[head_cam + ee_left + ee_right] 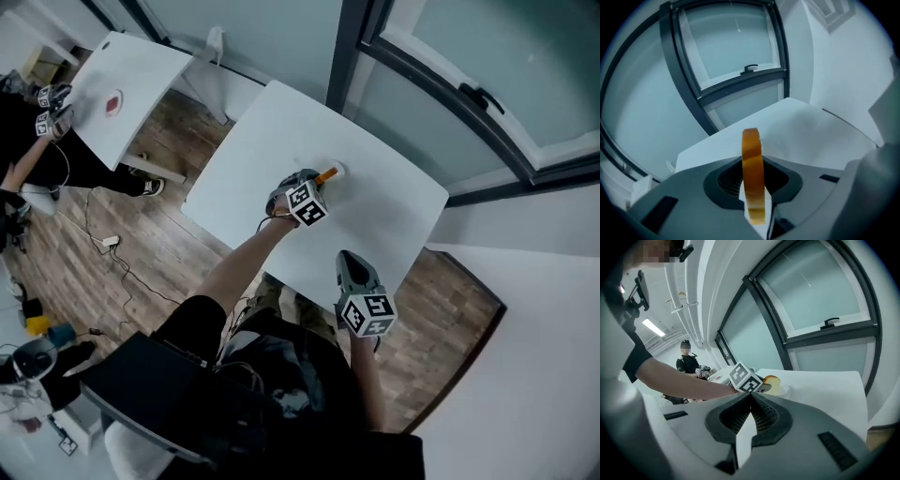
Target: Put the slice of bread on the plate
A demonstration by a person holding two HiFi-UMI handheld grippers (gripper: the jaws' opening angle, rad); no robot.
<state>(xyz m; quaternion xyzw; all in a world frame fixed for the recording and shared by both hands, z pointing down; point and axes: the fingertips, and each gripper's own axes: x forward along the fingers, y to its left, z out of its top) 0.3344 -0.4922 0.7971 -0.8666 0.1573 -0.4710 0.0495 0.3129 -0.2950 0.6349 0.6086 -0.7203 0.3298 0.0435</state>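
Left gripper view tells me most: my left claw (pixel 753 180) is clamped on the bread (pixel 751 145), which stands on edge between the pads with its crust toward the camera. In the right gripper view the bread sits just over the plate (pixel 787 391) on the tabletop (pixel 825 390); I cannot tell whether it touches the plate. My right claw (pixel 750 397) is closed on nothing and hangs near the tabletop's near edge, well apart from the plate.

I judge this to be the placing step. To do it well, I should lower until the bread's bottom edge meets the middle of the plate, tip it toward flat, and only then let go. Released upright, the slice may topple off the rim.

I can read no brand, label or writing. The cubes carry only black-and-white square markers.
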